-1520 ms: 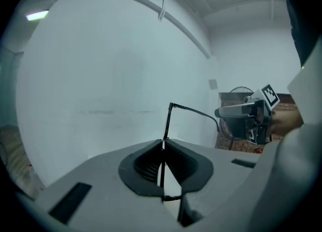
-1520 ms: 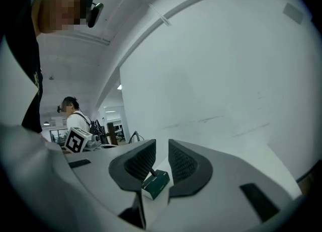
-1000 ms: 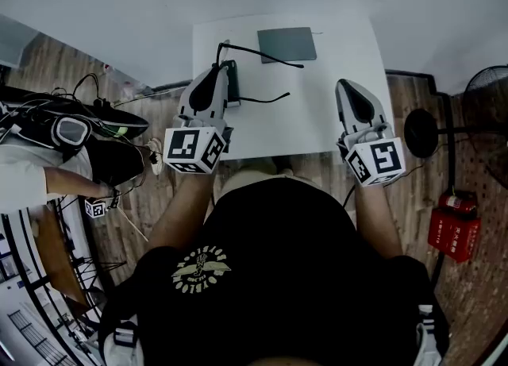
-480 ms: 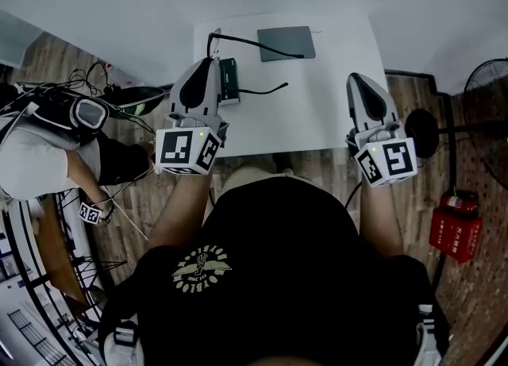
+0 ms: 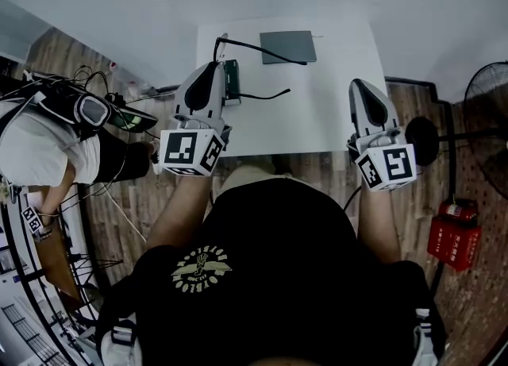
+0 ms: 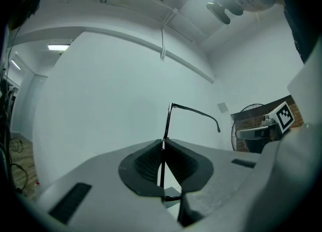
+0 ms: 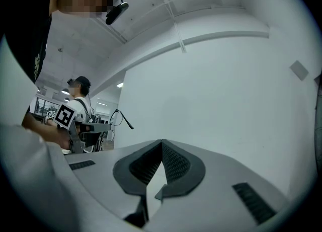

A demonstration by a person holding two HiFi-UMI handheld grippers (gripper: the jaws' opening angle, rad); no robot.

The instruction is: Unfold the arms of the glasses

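Apparently both arms are already unfolded: the glasses [image 6: 167,124] are gripped at the frame by the left gripper [image 6: 162,150] above the worktop [image 5: 333,110]. The right gripper [image 7: 162,148] is clenched, empty. Next, a gentle set-down seems needed.

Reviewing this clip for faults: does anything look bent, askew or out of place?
Nothing stands out. The left gripper is shut on the glasses, held on edge with both arms swung out over the table; the right gripper is shut and empty.
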